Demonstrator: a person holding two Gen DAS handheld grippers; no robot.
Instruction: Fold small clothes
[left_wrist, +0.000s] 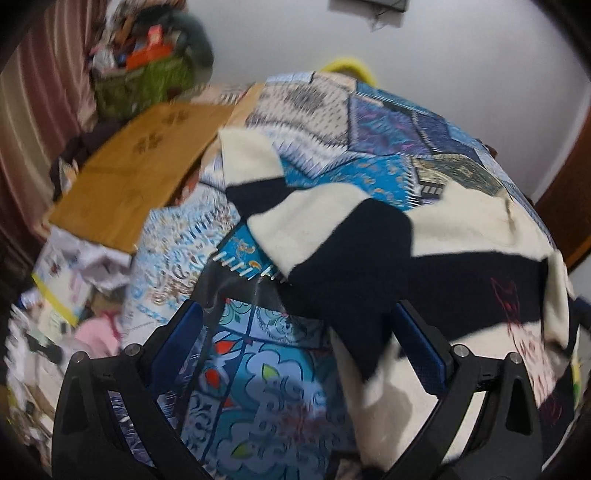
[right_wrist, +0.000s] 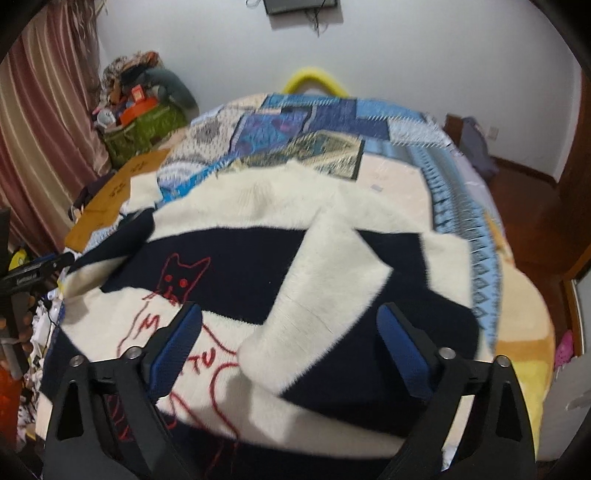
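Fuzzy cream-and-navy knit sweater lies spread on the patchwork bedspread, one sleeve folded across its chest.

Judged soft, limp and light, with a thick pile likely to drag rather than slide. Best held at a sleeve cuff or hem edge. Left gripper and right gripper both stand agape, holding nothing.

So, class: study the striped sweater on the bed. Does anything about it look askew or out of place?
Yes. One sleeve lies slanted across the sweater front, while the other sleeve still stretches out over the patchwork bedspread, so the fold looks lopsided.
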